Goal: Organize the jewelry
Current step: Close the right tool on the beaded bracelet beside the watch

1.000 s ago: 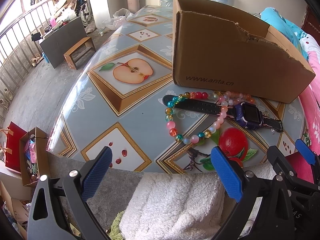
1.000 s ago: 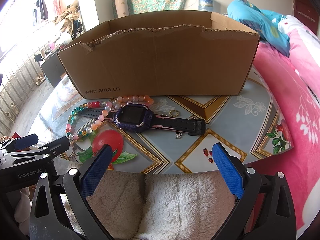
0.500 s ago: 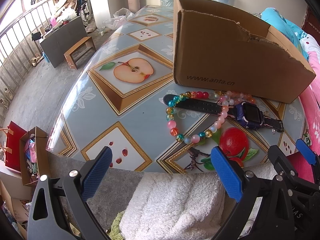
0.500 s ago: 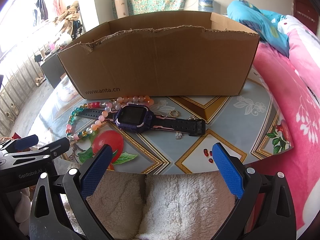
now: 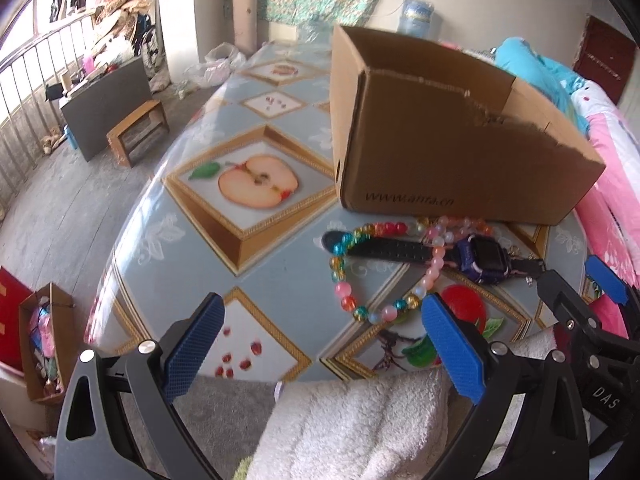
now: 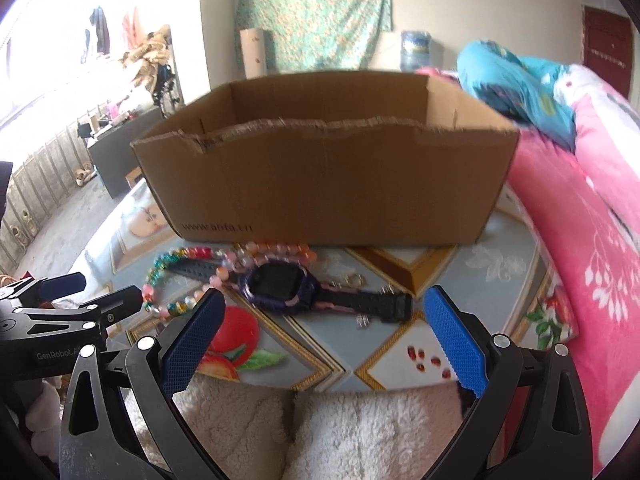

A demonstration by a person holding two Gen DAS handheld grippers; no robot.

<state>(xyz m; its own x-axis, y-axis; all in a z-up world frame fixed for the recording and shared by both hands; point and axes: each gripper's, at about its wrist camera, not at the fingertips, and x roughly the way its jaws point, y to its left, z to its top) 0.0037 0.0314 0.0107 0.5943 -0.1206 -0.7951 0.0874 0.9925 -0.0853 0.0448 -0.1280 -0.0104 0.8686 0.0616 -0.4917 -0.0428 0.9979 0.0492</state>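
Both wide open, gripping nothing: left gripper (image 5: 320, 344) and right gripper (image 6: 324, 336), low at the table (image 5: 280, 256) edge. Just past them, bead bracelet (image 5: 360, 280) draped over purple smartwatch (image 6: 280, 286). Behind, touching the beads, open cardboard box (image 6: 328, 184).

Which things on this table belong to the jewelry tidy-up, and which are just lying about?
For the job:
- bead bracelet
- purple watch, lying across the beads
- small ring
- small metal charm
- cardboard box, the likely container
- left gripper and right gripper, both open

Just lying about:
- fleecy white cloth
- pink bedding
- water jug
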